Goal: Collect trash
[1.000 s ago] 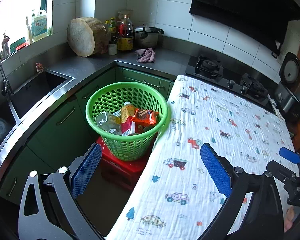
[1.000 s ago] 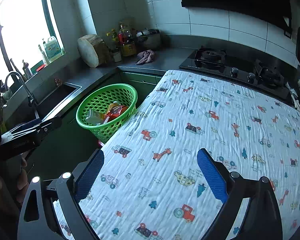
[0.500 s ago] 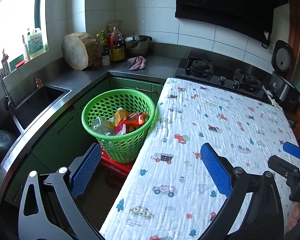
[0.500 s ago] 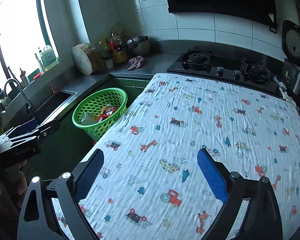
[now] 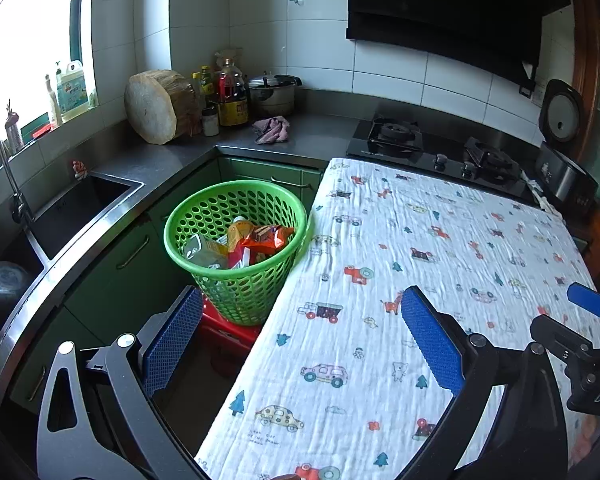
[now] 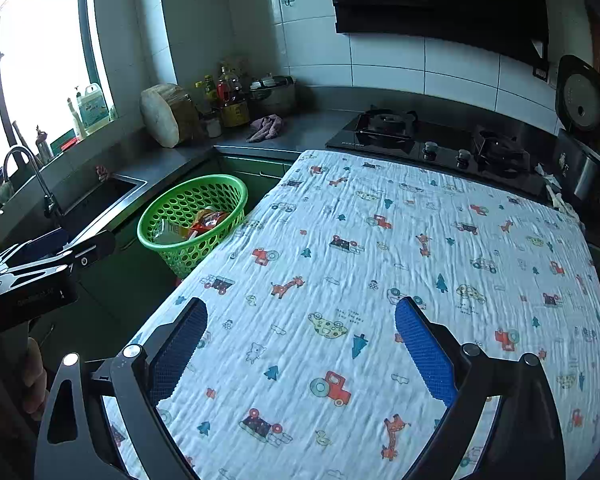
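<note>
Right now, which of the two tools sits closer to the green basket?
The left tool: its left pad hangs just beside the green basket, while the right tool is over the printed cloth, farther away.

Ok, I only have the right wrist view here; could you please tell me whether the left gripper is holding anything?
Observer: No, the left gripper is open, with nothing between its pads.
Operator: Thank you. What is the green basket standing on?
Observer: The basket stands on a red stool, down on the floor.
Operator: And is anything in the part of the sink that the gripper hides from me?
Observer: Yes, a dark round pot shows at the near end of the sink.
</note>
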`<action>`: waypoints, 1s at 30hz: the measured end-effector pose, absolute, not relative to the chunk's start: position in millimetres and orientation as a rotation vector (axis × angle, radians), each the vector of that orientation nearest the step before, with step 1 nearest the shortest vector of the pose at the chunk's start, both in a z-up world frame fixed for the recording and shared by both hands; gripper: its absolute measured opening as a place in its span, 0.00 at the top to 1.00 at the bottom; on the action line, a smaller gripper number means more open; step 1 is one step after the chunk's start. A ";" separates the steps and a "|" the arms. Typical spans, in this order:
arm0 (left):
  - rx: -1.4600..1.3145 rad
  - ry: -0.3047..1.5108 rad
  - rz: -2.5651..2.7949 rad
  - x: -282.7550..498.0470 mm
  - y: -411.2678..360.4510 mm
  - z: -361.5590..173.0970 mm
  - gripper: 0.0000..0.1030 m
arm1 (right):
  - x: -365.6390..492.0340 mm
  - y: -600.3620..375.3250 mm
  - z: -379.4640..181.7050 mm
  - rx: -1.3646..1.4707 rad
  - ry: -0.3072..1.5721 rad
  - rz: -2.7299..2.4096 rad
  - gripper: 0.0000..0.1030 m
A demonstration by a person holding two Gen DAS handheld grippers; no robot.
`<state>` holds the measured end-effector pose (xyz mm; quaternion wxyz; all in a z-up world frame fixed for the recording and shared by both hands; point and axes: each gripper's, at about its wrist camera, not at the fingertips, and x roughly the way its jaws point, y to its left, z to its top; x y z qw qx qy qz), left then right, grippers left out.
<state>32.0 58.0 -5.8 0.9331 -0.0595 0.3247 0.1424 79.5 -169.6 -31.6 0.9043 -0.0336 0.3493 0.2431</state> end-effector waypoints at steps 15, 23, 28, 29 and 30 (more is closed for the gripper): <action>-0.099 0.674 0.286 31.9 51.6 -9.6 0.05 | 75.5 -171.3 -32.8 -0.091 0.714 0.476 0.11; -0.078 0.671 0.294 29.5 49.6 -9.7 0.05 | 76.9 -174.1 -34.2 -0.082 0.717 0.473 0.10; -0.079 0.673 0.291 29.6 49.5 -9.4 0.05 | 77.3 -174.4 -34.8 -0.082 0.719 0.474 0.10; -0.079 0.673 0.290 29.6 49.1 -9.4 0.05 | 77.5 -174.5 -34.7 -0.082 0.720 0.475 0.10; -0.078 0.674 0.289 29.4 48.8 -9.6 0.05 | 77.5 -174.8 -34.8 -0.082 0.719 0.474 0.10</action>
